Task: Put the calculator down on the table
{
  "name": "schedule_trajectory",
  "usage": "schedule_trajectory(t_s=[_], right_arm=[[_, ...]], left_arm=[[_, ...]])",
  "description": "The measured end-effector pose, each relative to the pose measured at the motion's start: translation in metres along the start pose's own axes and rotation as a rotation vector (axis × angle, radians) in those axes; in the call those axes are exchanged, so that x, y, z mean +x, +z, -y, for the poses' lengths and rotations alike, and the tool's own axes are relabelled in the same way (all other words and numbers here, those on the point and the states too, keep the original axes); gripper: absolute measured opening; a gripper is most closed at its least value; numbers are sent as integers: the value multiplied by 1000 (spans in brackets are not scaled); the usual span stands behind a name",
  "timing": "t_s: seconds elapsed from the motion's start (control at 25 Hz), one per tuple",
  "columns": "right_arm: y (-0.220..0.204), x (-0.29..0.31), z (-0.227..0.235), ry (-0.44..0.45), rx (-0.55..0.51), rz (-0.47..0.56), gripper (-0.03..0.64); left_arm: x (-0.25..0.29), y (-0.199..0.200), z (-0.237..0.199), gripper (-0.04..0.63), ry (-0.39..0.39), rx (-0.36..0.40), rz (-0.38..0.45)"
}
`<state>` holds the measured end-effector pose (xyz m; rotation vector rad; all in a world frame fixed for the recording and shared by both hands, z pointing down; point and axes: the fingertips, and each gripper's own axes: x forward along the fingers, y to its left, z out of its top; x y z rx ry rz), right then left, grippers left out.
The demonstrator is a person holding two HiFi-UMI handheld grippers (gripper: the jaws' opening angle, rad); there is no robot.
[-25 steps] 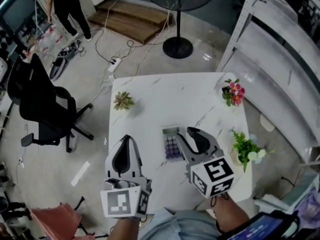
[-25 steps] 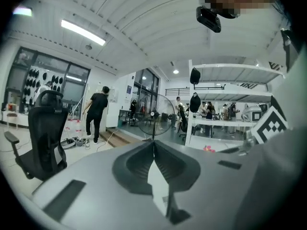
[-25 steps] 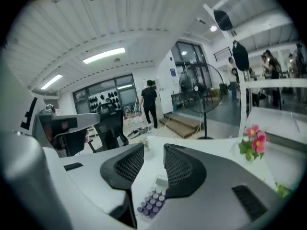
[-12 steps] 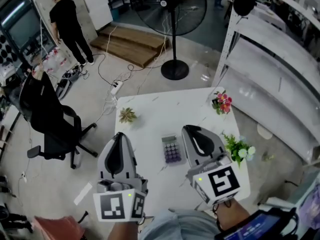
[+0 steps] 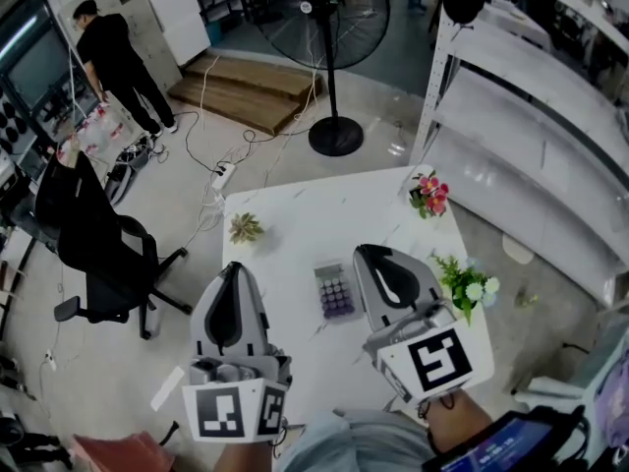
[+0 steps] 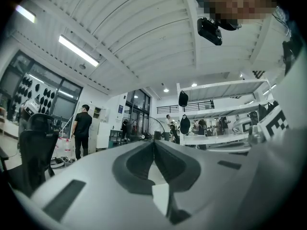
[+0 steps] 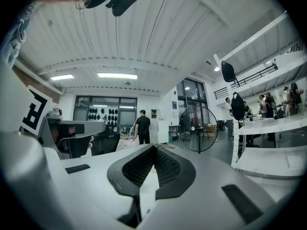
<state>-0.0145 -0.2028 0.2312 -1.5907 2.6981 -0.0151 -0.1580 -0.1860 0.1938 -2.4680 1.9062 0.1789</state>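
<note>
The calculator (image 5: 334,291) lay flat on the white bench (image 5: 295,214), its long axis running away from the person, display end apparently far; its print was unreadable. Left gripper (image 5: 236,268) and right gripper (image 5: 367,252) flanked it, jaws clenched, empty.

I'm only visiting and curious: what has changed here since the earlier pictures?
The right hand-held gripper, whose jaws stood open beside the small grey calculator with purple keys, has closed them on nothing and lifted away; the left hand-held gripper rose too. The calculator stays flat on the white marble-patterned table, and the left jaws stay shut.
</note>
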Motion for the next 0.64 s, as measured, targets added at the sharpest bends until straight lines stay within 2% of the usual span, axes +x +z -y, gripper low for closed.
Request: schedule_trajectory(t_s=[0.64], right_arm=[[-8,-1,8,-21,3,-24,17]], left_arm=[[4,-4,9,8,-14,2,-7]])
